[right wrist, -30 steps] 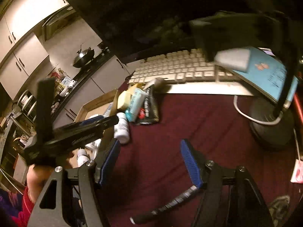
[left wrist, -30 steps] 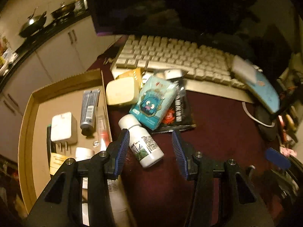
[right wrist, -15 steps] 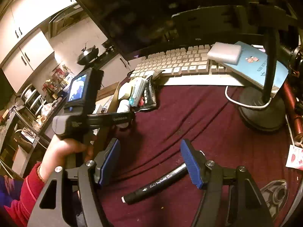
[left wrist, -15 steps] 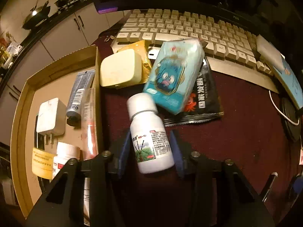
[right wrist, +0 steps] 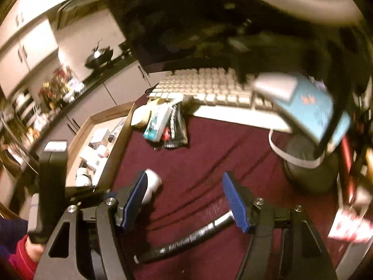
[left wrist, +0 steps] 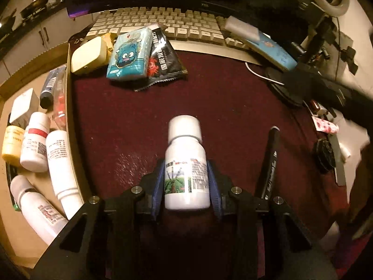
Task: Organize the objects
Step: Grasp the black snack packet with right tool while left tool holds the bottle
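The left tongs [left wrist: 186, 182] tilt steeply downward with jaws closing on a white bottle [left wrist: 186, 163] between them, while the right tongs [right wrist: 186, 200] hang open, holding nothing.

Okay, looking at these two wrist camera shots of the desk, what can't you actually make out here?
- Left wrist view: print on the white bottle between the left gripper pads is too small; its jaws are closing.
- Left wrist view: the cardboard tray is cut off by the left edge.
- Right wrist view: motion blur smears the blue book and keyboard.
- Right wrist view: the black marker is partly hidden behind the open right gripper.
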A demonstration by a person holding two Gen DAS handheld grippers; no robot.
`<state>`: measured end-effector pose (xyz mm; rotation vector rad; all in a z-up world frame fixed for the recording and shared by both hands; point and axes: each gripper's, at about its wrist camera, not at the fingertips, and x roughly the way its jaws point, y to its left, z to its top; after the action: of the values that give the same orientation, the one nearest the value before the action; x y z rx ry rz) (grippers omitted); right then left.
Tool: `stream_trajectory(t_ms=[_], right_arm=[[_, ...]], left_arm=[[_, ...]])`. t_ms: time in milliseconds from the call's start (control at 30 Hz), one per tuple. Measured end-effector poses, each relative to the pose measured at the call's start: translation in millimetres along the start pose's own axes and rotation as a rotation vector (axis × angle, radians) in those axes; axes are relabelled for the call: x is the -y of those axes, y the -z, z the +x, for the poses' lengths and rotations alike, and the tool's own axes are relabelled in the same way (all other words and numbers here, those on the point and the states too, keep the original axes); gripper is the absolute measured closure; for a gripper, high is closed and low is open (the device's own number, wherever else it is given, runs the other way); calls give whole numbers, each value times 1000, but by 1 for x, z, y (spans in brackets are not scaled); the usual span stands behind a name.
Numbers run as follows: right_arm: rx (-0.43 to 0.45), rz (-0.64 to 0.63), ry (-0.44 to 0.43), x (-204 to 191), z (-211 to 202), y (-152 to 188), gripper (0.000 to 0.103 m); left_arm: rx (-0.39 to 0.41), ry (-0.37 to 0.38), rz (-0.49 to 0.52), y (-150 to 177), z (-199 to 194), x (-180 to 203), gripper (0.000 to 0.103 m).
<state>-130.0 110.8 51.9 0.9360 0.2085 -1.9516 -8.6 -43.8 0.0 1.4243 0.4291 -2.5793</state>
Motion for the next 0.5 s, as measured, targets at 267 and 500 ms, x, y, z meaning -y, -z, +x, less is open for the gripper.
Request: stream_trajectory(t_ms=[267,500], right_arm=[[-73,-133,57,-41,60,-54,36],[-135,-168,111,-49,116,-86,36]], left_arm=[[53,41,-33,-1,2,-3,67],[79,53,-18,3,5,2,69]])
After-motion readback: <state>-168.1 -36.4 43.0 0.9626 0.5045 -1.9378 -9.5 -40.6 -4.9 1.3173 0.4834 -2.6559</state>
